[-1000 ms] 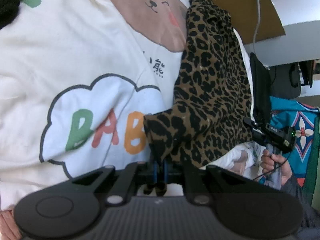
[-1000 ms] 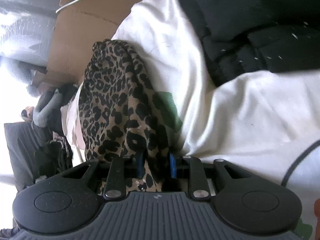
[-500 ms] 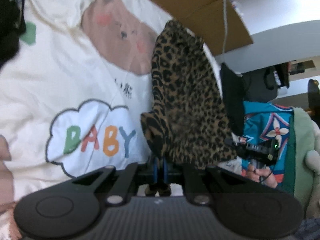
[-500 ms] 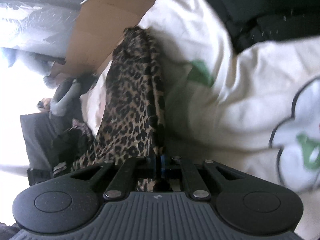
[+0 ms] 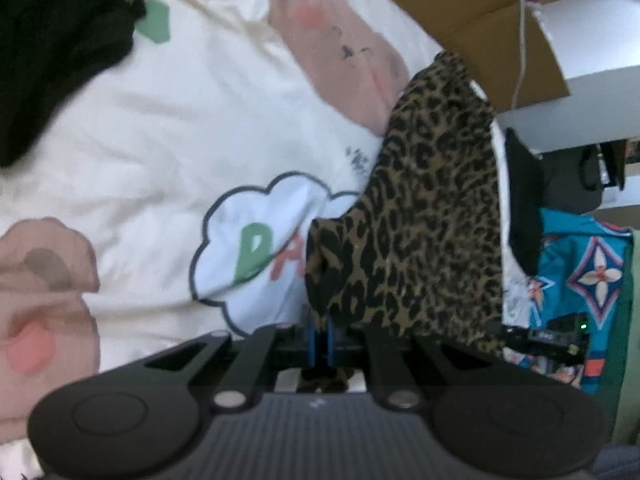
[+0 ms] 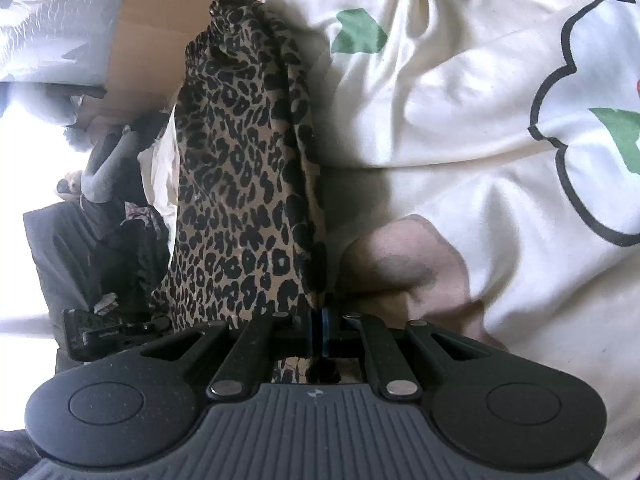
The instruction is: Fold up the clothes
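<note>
Garment [image 5: 432,216] lies on blanket [image 5: 192,128], box [image 5: 472,8] behind

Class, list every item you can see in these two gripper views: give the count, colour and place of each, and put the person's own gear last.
leopard-print garment: one, brown with black spots, lifted over the bed, pinched at two spots
bed cover: one, cream with a pink bear, green shapes and a lettered cloud, spread under the garment
black clothing: one heap, black, far left corner of the cover in the left view
cardboard box: one, brown, beyond the bed
cable: one, white, hanging across the box
patterned cloth: one, blue with flower shapes, right of the bed
left gripper: one, black, jaws shut on the garment
right gripper: one, black, jaws shut on the garment
</note>
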Tool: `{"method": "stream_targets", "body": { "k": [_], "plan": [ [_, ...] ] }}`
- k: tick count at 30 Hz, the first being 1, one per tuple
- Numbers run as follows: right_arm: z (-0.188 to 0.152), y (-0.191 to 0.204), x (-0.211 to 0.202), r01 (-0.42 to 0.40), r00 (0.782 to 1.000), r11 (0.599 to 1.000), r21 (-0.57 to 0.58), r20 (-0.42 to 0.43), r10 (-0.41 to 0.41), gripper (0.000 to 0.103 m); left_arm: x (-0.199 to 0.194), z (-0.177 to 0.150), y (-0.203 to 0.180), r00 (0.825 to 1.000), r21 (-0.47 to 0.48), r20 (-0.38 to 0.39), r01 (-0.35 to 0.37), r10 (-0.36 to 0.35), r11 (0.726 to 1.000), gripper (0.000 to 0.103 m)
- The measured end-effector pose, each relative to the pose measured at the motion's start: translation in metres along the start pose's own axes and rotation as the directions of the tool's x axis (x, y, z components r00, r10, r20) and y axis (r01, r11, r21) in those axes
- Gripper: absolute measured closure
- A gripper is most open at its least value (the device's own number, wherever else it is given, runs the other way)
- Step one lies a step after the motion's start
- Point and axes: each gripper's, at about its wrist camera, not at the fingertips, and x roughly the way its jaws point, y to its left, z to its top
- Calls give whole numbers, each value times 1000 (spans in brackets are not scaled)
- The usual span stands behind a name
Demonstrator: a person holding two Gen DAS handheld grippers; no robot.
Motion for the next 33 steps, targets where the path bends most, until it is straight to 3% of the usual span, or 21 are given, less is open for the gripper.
{"method": "stream_targets", "body": {
  "k": [6,9,10,11,16,18,19,20,24,33],
  "plan": [
    [-2,-4,3,3,1000,1000,-2,-12,-3,87,18,-1,13,999,-9,-37,-29,29,1000,97],
    [-3,-5,6,-34,999,999,6,-16,34,70,25,-1,18,998,-9,-47,-33,33,999,94],
    [-4,-4,8,-47,999,999,7,-18,47,60,26,-1,19,998,-8,-48,-31,31,999,87],
    [-3,-3,10,-58,998,998,6,-20,58,57,28,-1,20,998,-7,-49,-30,29,1000,85],
    [-2,-1,18,-75,997,997,-8,-27,75,59,36,0,26,998,-1,-54,-21,21,1000,81],
    [-2,1,20,-77,997,997,-18,-33,76,77,39,-1,28,999,-2,-53,-14,14,1000,81],
    [-3,1,20,-71,997,997,-26,-36,70,92,40,-1,29,999,-6,-49,-7,7,1000,82],
    [-3,2,21,-67,997,997,-30,-38,66,97,40,-2,30,999,-10,-46,-1,0,1000,83],
    [-7,5,16,-82,996,996,-36,-22,82,98,40,-2,28,998,10,-60,13,-12,1000,95],
    [-20,28,-8,-142,989,983,-114,-59,136,98,-10,-21,9,995,49,-51,87,-85,995,97]
  ]
}}
